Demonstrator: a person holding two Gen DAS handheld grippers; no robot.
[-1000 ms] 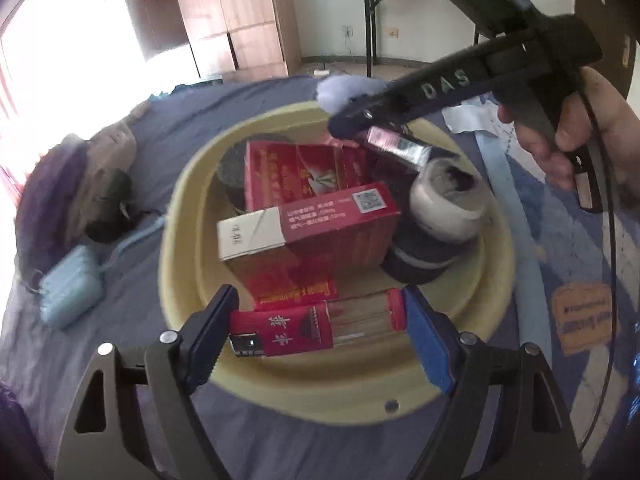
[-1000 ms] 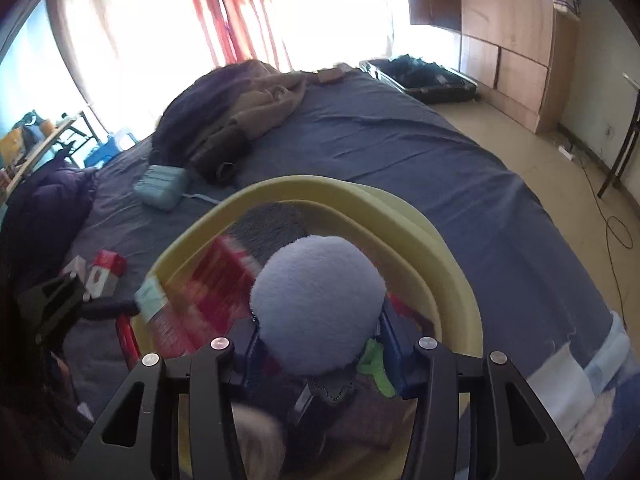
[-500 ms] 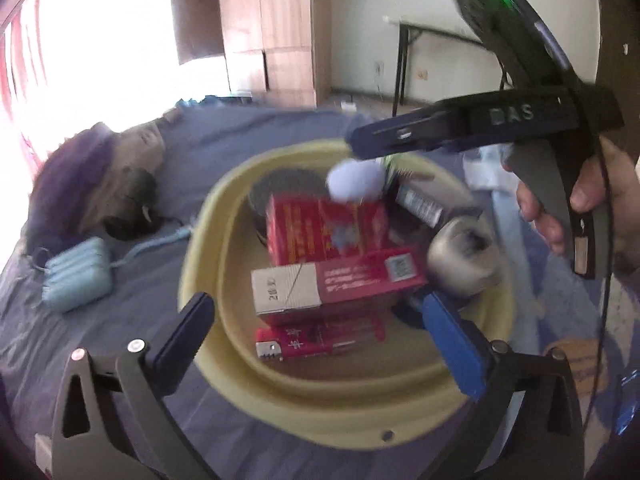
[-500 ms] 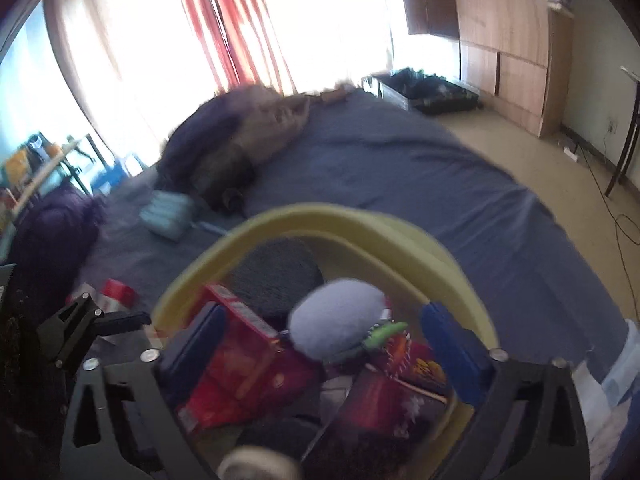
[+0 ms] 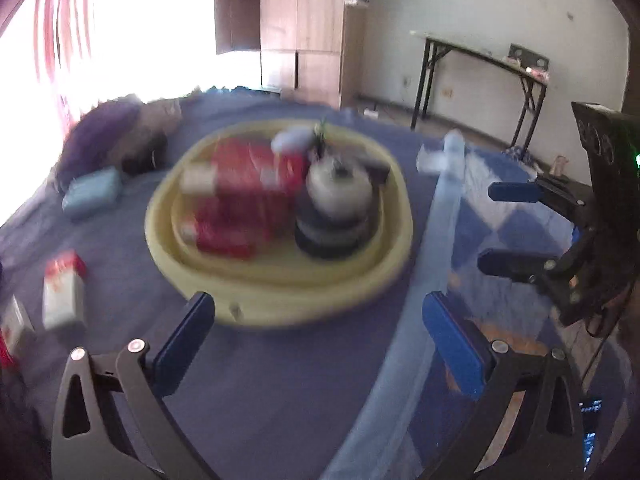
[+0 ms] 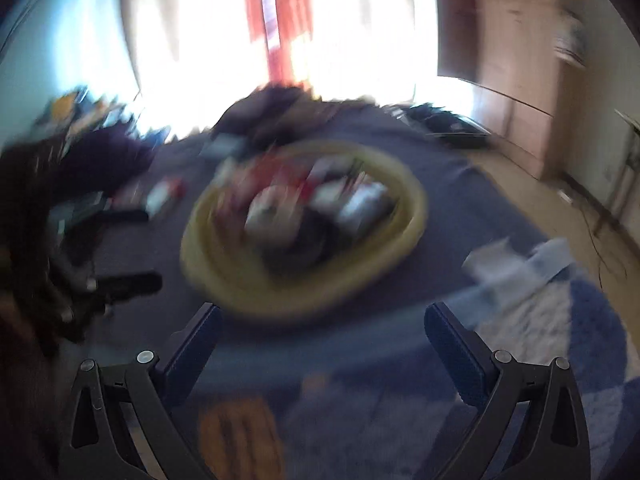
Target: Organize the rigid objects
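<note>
A yellow basin (image 5: 280, 280) sits on the blue bedspread, also in the right wrist view (image 6: 248, 300). It holds red boxes (image 5: 244, 184), a white roll (image 5: 338, 190) on dark rings, and a pale blue pompom (image 5: 292, 140). Both views are blurred. My left gripper (image 5: 320, 344) is open and empty, held back from the basin's near rim. My right gripper (image 6: 320, 344) is open and empty, also back from the basin; it shows at the right in the left wrist view (image 5: 504, 228).
Red-and-white boxes (image 5: 64, 292) lie on the bed left of the basin. A light blue case (image 5: 92, 192) and dark clothes (image 5: 108, 136) lie at the far left. A pale blue strip (image 5: 444, 216) runs right of the basin. A wardrobe (image 5: 300, 28) and table (image 5: 480, 64) stand behind.
My left gripper let go of the red tube into the basin and my right let go of the pompom. Both opened and pulled back from the basin.
</note>
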